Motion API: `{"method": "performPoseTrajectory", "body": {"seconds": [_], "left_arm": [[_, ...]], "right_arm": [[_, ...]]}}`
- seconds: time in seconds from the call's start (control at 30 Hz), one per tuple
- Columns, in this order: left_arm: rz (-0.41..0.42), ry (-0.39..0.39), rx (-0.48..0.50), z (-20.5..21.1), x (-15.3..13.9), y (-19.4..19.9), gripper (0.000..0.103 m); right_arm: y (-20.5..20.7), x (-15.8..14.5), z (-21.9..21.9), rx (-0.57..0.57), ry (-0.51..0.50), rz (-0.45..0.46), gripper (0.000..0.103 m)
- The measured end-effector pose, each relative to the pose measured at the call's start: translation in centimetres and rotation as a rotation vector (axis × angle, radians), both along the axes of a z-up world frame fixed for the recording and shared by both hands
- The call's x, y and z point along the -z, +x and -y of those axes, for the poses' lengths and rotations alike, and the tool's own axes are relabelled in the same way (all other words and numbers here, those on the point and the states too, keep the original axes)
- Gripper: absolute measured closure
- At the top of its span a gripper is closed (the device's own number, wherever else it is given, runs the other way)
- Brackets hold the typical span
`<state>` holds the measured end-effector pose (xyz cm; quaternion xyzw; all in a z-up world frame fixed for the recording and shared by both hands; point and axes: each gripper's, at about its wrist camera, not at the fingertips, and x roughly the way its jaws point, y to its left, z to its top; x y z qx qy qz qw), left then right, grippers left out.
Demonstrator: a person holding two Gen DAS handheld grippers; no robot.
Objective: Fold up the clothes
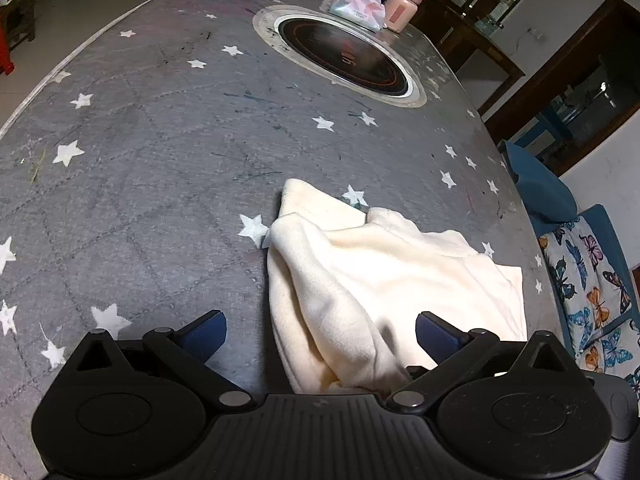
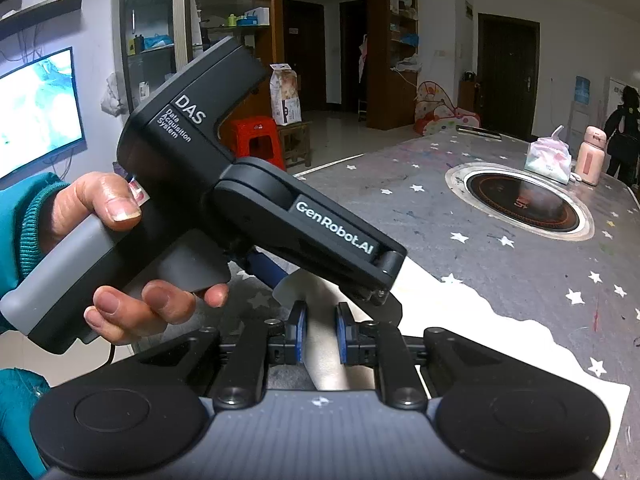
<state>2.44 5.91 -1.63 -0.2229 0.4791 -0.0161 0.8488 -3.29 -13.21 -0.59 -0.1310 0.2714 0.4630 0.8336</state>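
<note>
A cream fleece garment (image 1: 384, 280) lies bunched on the grey star-patterned table (image 1: 160, 140). My left gripper (image 1: 320, 336) is open, its blue pads either side of the garment's near fold, just above it. In the right wrist view the garment (image 2: 480, 332) spreads to the right. My right gripper (image 2: 319, 336) is shut on a fold of the cream garment that rises between its blue pads. The left gripper's black body (image 2: 248, 200), held by a hand, sits right in front of it and hides part of the cloth.
A round black induction hob (image 1: 344, 56) is set in the table's far part. A tissue pack (image 1: 356, 4) and a pink bottle (image 1: 402, 6) stand beyond it. A blue chair with a butterfly cushion (image 1: 588, 280) is right of the table.
</note>
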Motion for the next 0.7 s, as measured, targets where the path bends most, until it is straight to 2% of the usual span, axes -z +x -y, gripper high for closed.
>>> {"method": "performPoseTrajectory", "body": {"seconds": [0.2, 0.47, 0.7], "left_arm": [[0.025, 0.071, -0.006, 0.1, -0.3, -0.4, 0.0], [0.044, 0.12, -0.009, 0.0, -0.4, -0.6, 0.0], [0.046, 0.139, -0.008, -0.1, -0.3, -0.6, 0.001]], "right_arm": [[-0.1, 0.3, -0.5, -0.012, -0.014, -0.001, 0.089], [-0.3, 1.1, -1.3, -0.026, -0.044, -0.02, 0.088], [-0.4, 1.1, -0.5, -0.015, -0.052, -0.046, 0.079]]}}
